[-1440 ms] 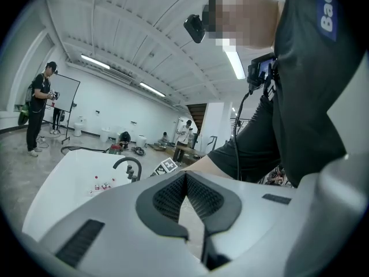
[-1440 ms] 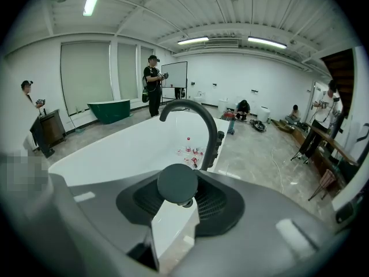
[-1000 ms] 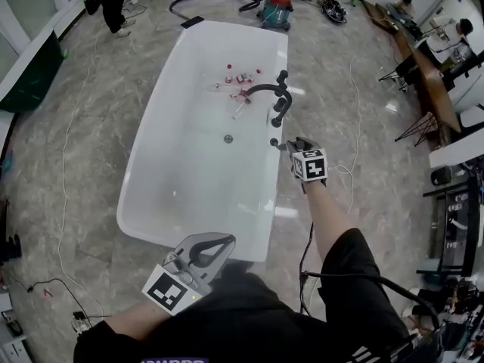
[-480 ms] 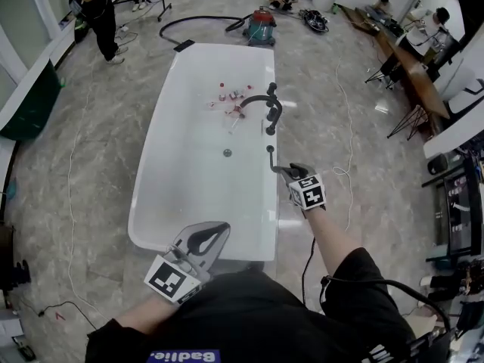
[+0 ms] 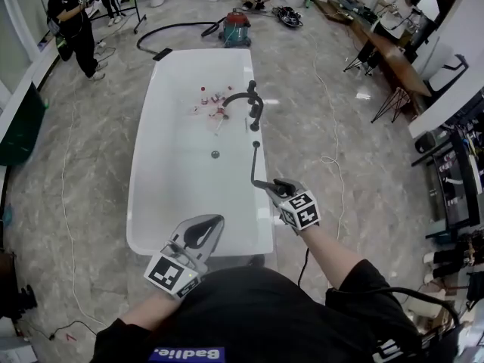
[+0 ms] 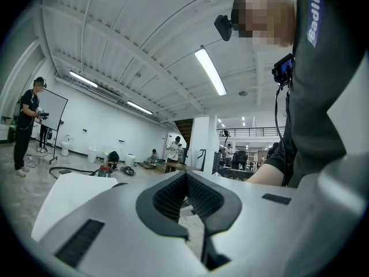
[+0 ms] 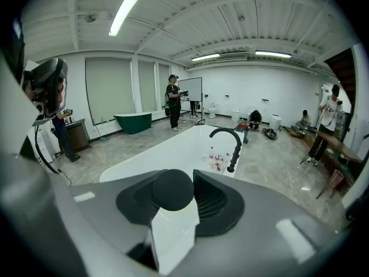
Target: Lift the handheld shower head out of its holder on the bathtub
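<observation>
Shower head gripped over the tub rim

White tub [image 5: 162,165] with a black faucet [image 5: 248,100] on its right rim. The left tongs [image 5: 216,222] are closed on nothing (held near the person's body). The right tongs [image 5: 271,187] clamp the black shower head [image 7: 172,190] above that rim, apart from the faucet.

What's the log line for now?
left gripper: shut, empty | right gripper: shut on shower head | shower head: above bathtub rim

A vacuum [image 5: 236,27] is seen at twelve o'clock, a person [image 5: 72,21] at ten, a desk [image 5: 393,55] at two.
</observation>
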Available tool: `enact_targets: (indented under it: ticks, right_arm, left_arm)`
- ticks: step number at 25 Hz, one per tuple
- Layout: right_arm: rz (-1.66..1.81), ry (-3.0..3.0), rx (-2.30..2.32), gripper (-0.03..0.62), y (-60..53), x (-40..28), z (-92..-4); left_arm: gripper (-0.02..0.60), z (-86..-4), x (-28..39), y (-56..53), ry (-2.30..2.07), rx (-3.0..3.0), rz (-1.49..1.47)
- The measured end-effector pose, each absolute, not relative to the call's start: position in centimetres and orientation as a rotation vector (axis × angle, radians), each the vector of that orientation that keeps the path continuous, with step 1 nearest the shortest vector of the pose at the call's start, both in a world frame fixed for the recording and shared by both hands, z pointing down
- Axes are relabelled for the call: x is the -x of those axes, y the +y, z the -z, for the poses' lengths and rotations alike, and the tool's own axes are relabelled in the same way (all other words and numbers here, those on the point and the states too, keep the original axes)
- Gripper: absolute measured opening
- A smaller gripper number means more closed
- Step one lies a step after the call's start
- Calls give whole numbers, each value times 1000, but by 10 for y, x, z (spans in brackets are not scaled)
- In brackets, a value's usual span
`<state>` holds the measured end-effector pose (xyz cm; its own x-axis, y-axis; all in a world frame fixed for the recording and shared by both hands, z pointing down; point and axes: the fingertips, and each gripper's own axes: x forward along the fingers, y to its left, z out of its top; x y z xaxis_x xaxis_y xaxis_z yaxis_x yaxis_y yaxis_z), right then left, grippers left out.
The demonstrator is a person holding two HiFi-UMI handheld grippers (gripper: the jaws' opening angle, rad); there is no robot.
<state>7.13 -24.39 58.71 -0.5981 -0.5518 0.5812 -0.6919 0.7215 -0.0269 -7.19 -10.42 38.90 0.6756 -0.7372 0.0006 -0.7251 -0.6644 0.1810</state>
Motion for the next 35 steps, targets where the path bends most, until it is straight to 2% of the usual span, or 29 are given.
enact_targets:
  ticks: [22,35]
  right_arm:
    - [-413,-2557,-884,132,-108,-38,-511]
    - [-370,-2681,-849,132,-78,-25,-446]
  left_arm:
    - [5,-393,51,-92,-1081,-2756,79]
    - [5,-394,36,-95,-1044,-2758,37]
